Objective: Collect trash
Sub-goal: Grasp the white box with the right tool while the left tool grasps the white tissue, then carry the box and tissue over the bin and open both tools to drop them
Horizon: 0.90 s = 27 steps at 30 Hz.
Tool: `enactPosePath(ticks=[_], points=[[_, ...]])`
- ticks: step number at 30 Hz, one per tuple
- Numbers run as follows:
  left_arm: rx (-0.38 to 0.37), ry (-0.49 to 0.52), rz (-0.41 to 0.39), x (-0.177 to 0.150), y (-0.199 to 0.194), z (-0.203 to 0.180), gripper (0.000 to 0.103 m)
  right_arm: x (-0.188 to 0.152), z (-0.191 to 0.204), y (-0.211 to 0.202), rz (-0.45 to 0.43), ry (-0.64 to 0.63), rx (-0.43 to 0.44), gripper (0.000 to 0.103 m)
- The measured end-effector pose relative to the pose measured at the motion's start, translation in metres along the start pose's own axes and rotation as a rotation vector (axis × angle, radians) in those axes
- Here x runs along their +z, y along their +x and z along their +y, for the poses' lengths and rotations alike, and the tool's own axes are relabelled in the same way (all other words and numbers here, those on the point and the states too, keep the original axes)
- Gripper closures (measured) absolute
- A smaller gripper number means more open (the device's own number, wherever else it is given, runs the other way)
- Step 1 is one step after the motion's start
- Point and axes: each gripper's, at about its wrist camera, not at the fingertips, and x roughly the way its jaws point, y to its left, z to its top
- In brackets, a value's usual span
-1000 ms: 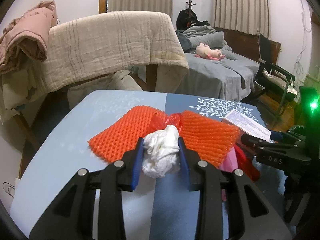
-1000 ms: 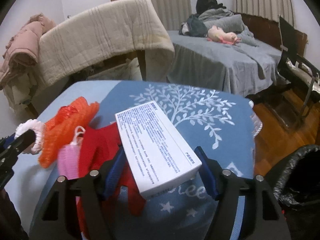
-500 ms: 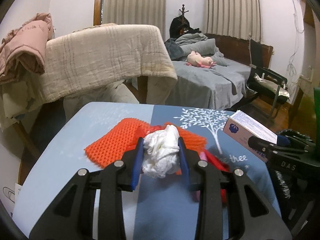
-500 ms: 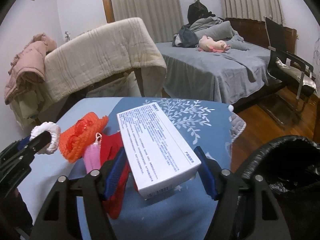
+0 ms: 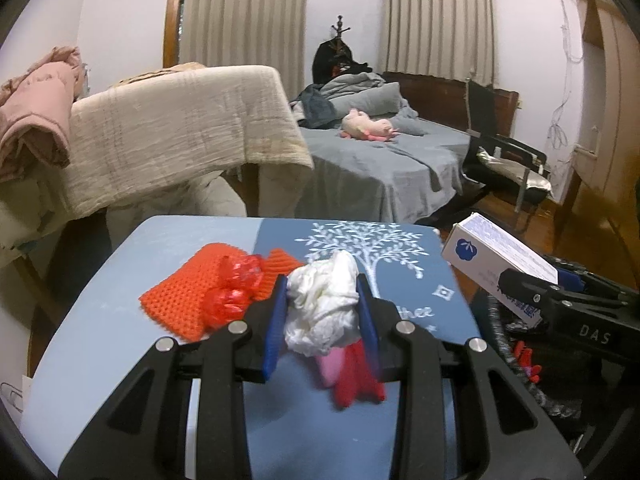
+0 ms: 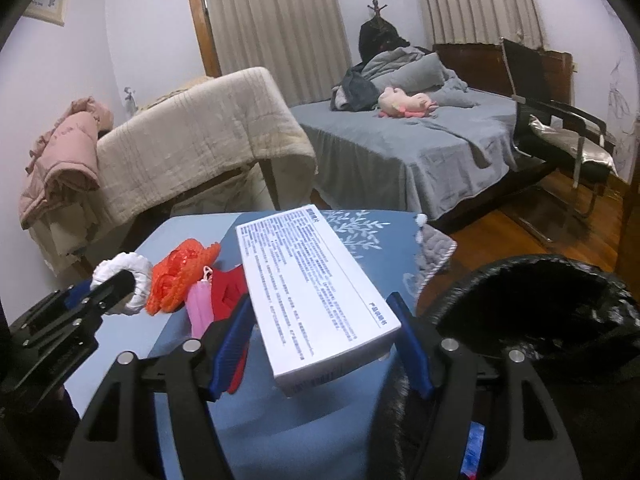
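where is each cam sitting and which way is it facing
Left wrist: on the left gripper, looking along its fingers across the blue table toward the bed; the fingers clamp a tissue wad, and the right gripper shows at right.
Right wrist: on the right gripper, facing the same way; its fingers clamp a white box beside the black bin, and the left gripper shows at left.
Shared: table, orange mesh, box, tissue, bed.

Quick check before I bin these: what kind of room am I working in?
Most likely a lived-in bedroom at home: a bed with grey sheets and a pink plush toy, curtained windows, and clothes piled on furniture. You are at a small blue table beside a black-lined trash bin.
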Motion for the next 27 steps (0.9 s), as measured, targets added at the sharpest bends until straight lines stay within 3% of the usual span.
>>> enactPosePath(ticks=[27], points=[[-0.265,0.153,0.027,-0.011,0.006,-0.145,0.071,-0.039,-0.126,-0.089,-0.024,0.115,-0.238,0.041]])
